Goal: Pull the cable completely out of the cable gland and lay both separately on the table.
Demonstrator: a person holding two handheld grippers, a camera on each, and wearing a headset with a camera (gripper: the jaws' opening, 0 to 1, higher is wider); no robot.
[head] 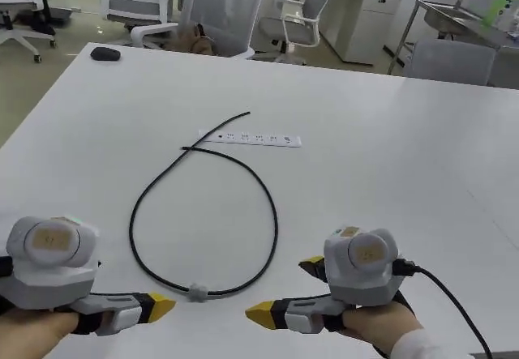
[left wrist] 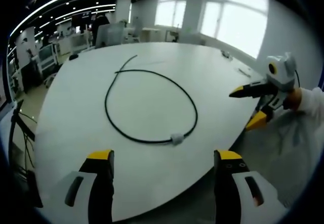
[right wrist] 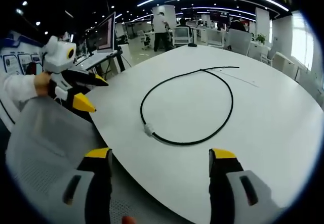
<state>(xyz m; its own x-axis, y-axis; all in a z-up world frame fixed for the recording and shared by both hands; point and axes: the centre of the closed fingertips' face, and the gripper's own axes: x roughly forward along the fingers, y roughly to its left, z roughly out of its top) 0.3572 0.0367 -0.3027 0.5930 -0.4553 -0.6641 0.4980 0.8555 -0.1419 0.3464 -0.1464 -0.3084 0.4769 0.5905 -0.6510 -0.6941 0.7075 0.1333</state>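
Note:
A black cable (head: 272, 213) lies in one big loop on the white table (head: 405, 173), its two ends crossing at the far side. A small grey cable gland (head: 197, 292) is threaded on the near part of the loop, also seen as the gland (left wrist: 176, 138) and the gland (right wrist: 149, 130). My left gripper (left wrist: 163, 155) is held open at the near table edge, left of the gland. On the gland's other side my right gripper (head: 285, 288) is also open, its yellow fingertips (head: 261, 314) pointing left. Neither touches the cable.
A white power strip (head: 251, 138) lies just beyond the cable's crossing. A black mouse (head: 105, 53) sits at the far left corner. Office chairs (head: 219, 10) stand behind the table's far edge. The near edge runs right under both grippers.

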